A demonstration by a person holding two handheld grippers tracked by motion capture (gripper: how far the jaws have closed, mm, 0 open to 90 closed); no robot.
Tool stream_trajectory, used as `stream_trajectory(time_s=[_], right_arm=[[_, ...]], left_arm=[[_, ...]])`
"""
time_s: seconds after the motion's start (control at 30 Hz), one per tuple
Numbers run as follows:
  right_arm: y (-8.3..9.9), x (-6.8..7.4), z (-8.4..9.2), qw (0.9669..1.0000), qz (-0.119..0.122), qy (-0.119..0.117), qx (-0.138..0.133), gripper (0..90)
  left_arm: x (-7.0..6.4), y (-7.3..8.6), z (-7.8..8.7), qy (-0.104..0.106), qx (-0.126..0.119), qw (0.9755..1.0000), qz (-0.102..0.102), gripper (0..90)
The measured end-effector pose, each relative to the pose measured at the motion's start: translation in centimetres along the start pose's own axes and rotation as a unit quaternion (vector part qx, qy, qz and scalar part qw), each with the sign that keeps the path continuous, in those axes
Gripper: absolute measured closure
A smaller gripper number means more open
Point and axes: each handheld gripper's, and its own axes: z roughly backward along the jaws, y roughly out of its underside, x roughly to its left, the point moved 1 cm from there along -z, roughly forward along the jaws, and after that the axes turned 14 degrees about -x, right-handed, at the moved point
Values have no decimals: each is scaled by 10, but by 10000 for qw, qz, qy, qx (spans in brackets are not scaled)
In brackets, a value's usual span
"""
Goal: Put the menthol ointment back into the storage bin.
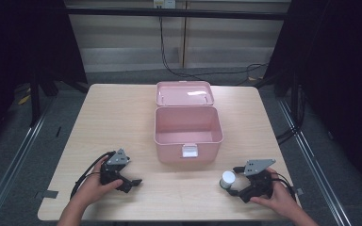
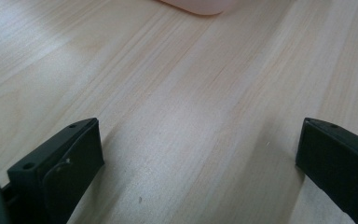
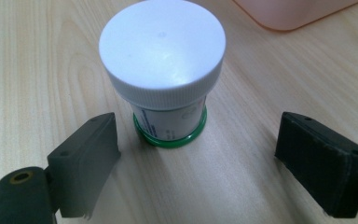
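White-capped jar (image 3: 162, 60) upright on the table (image 1: 122, 122), untouched between the spread right claw (image 3: 198, 149); left claw (image 2: 198, 154) spread too.

The table (image 1: 122, 122) has a pale wood-grain top, smooth with a soft satin sheen; fine straight grain lines show in both gripper views. The pink box (image 1: 188, 141) at the centre looks like moulded plastic, smooth and mildly glossy, with a light reflection on its open lid (image 1: 185, 93). The jar (image 3: 165, 70) near the right has a white plastic cap, smooth on top with fine ribbing round the edge, a printed paper-like label and a glossy green base ring. The right gripper (image 3: 196, 149) carries matt black jaws with slightly rough faces; the left gripper (image 2: 198, 154) shows the same matt black finish.
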Motion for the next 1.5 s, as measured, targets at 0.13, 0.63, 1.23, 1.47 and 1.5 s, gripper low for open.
stream_trajectory(time_s=[0.13,0.63,1.23,1.47,1.5], right_arm=[[-8,2,-1,9993,-54,71,375,135],[-36,0,0,9833,-216,-187,1798,196],[-78,3,-5,9666,-84,-467,2520,331],[-86,4,-10,9630,-1,-505,2647,361],[-87,5,-11,9628,-19,-512,2652,363]], left_arm=[[0,0,0,4,4,10000,-20,0],[0,0,0,3,13,10000,-29,0],[0,0,0,2,12,10000,-30,0],[0,0,0,3,13,10000,-29,0],[0,0,0,3,13,10000,-29,0]])
